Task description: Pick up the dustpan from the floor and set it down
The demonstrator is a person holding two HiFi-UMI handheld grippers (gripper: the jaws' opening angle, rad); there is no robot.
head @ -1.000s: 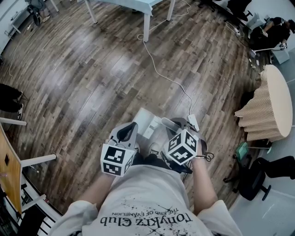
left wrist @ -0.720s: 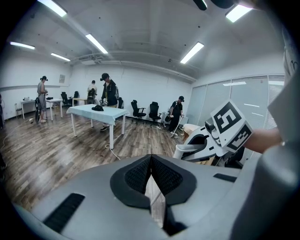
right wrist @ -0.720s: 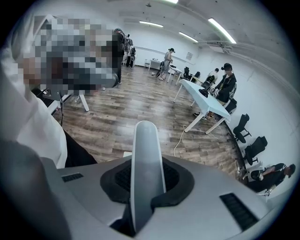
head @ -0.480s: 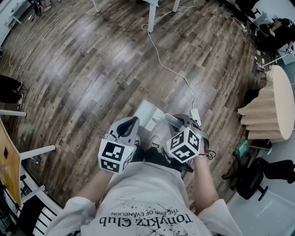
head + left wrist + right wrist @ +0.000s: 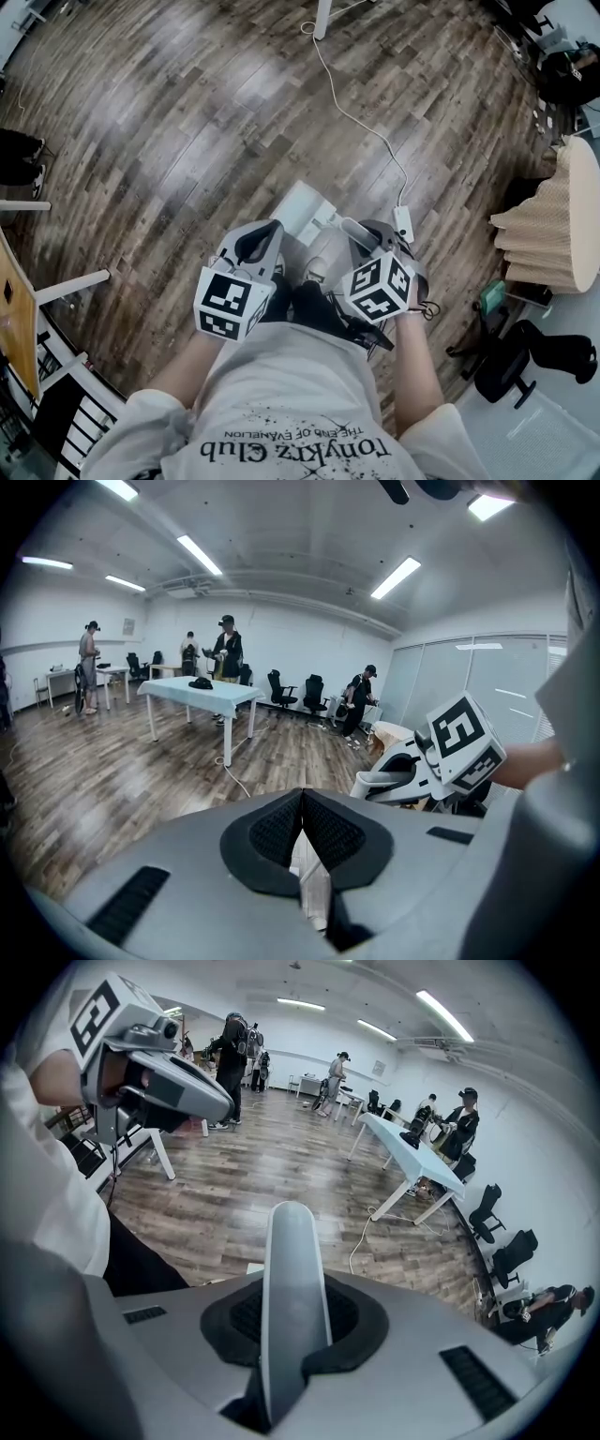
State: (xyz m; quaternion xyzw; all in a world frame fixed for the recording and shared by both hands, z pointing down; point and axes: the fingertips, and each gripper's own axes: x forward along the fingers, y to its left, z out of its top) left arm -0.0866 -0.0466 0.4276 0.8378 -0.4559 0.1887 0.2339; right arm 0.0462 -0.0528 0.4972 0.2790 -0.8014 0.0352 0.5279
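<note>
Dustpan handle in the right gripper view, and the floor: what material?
Dustpan handle: looks like moulded plastic, pale grey, satin; soft highlight, rounded tip.
Floor: wood-look planks, semi-gloss; grain, seams and lamp glare show; solid wood or laminate unclear.

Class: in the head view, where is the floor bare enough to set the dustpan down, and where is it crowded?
Free: the wide wood-plank floor left of the white cable, ahead of the light grey dustpan. Crowded: right side, by the beige ribbed table and black office chair.
</note>
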